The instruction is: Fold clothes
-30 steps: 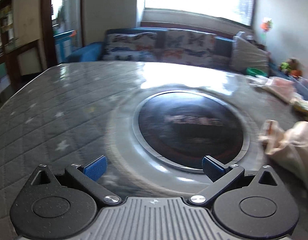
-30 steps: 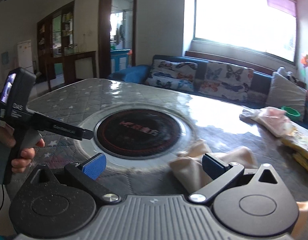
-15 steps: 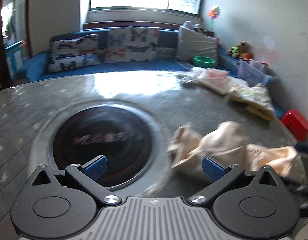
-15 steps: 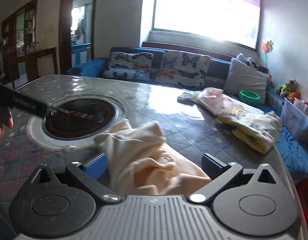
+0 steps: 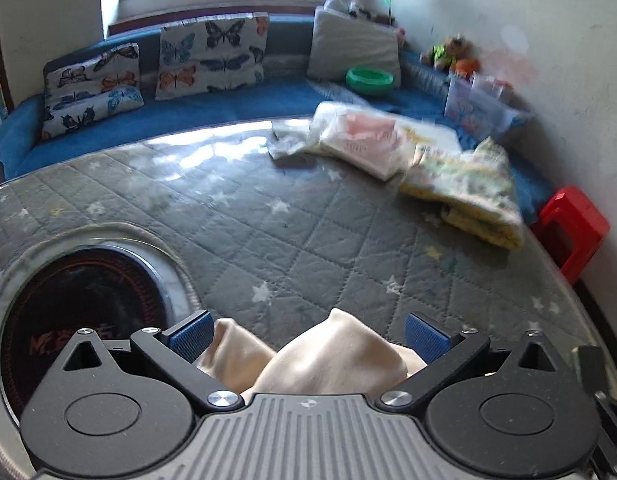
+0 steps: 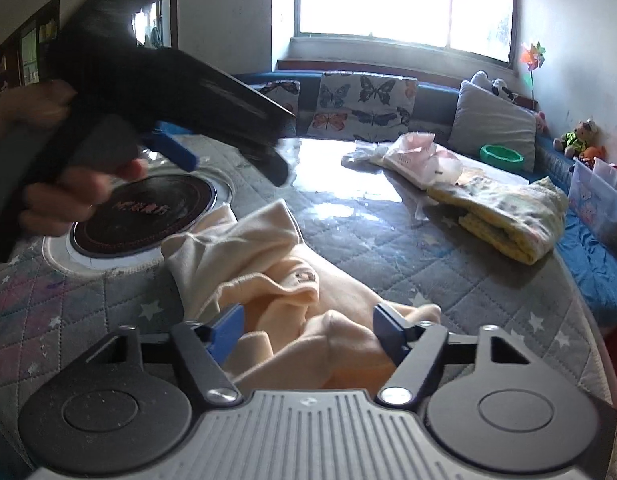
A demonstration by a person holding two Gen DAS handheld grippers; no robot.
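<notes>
Two wrist views, close, sharing cream garment (image 5: 328, 356)

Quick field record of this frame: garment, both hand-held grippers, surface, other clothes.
garment: cream garment, crumpled, unfolded
right hand-held gripper: jaws just been closing, cream cloth between them, pads not visibly pressing
left hand-held gripper: open, cloth bunched between its fingers
surface: quilted star-print cover
other clothes: yellow patterned bundle, folded, far right

A home living room: blue sofa (image 5: 212, 108) under a bright window (image 6: 404, 0), butterfly-print cushions (image 6: 364, 104), soft toys (image 6: 580, 136) in the corner, round table with quilted star-patterned cover (image 5: 308, 232) and inset cooktop (image 6: 144, 212), red plastic stool (image 5: 568, 228) alongside.
</notes>
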